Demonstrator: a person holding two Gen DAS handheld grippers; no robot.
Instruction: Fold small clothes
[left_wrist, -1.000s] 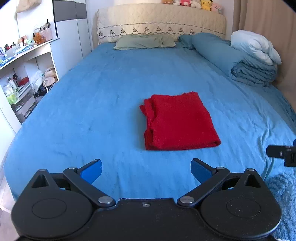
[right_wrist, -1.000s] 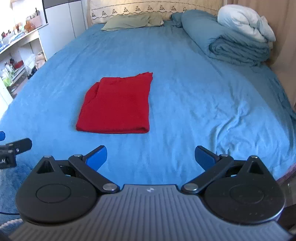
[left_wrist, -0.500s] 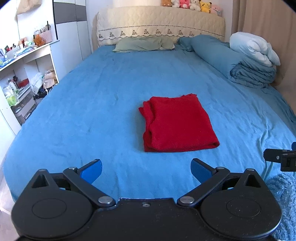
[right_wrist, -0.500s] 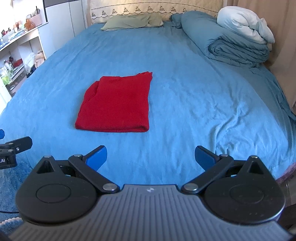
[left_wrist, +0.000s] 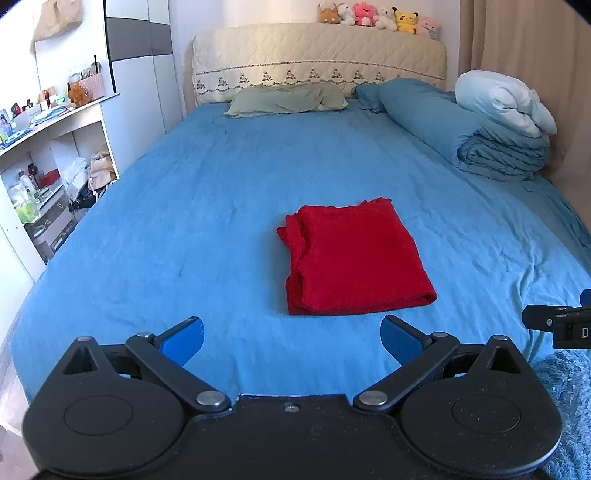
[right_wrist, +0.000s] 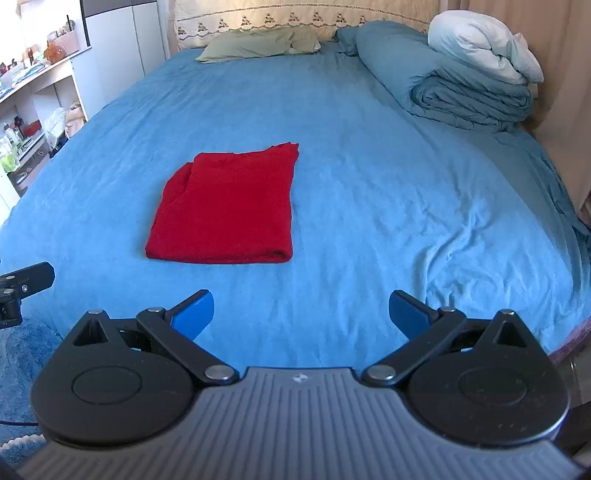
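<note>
A red garment (left_wrist: 351, 254) lies folded into a flat rectangle on the blue bed sheet (left_wrist: 184, 221); it also shows in the right wrist view (right_wrist: 229, 210). My left gripper (left_wrist: 291, 339) is open and empty, held back near the foot of the bed, short of the garment. My right gripper (right_wrist: 301, 314) is open and empty too, back from the garment and to its right. Each gripper's tip shows at the edge of the other's view.
A folded blue duvet with a white pillow (left_wrist: 495, 133) lies at the bed's far right. A green pillow (left_wrist: 284, 99) and headboard with plush toys (left_wrist: 373, 16) are at the far end. Cluttered white shelves (left_wrist: 44, 177) stand left. A blue rug (left_wrist: 569, 387) lies below.
Both grippers have drawn back and tilted up a little; more of the headboard shows. The garment has not moved.
</note>
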